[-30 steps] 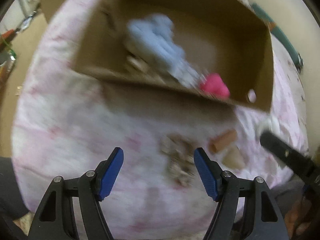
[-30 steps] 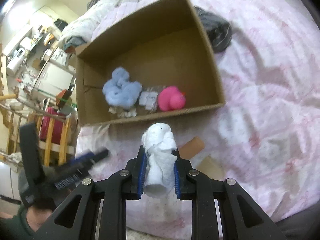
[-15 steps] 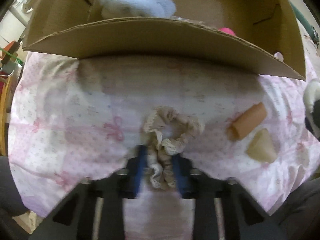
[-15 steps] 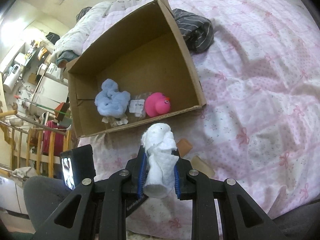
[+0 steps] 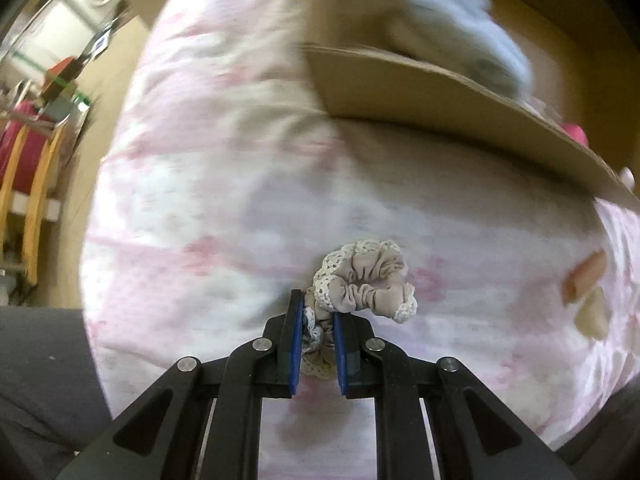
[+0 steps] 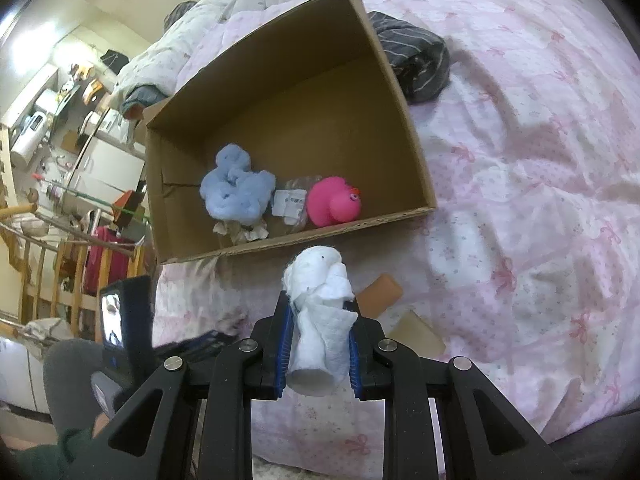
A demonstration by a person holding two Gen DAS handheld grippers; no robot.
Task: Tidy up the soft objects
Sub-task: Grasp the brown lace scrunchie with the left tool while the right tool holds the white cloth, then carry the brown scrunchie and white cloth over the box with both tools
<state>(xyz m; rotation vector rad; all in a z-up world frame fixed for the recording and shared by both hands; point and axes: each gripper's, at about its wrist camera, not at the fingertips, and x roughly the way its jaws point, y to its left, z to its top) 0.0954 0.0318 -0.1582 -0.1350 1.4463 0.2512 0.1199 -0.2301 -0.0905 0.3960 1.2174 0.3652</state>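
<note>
1. Motion blur is smearing the left wrist view, especially the cardboard box (image 5: 460,96) at upper right; the scrunchie (image 5: 360,284) is staying sharp.
2. The right wrist view is reading crisp, with bright light glowing at upper left.
3. Fisheye distortion is curving both frames, and dark vignetting is rimming the corners.

bed: pink bow-print quilt (image 6: 540,168) | wall: cream (image 6: 88,4) | left: wooden rails (image 6: 28,288), cluttered shelves (image 6: 52,108)

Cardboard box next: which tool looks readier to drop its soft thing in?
Probably the right tool: its white cloth is lifted facing the open cardboard box. The left tool grips its scrunchie below the rim.
</note>
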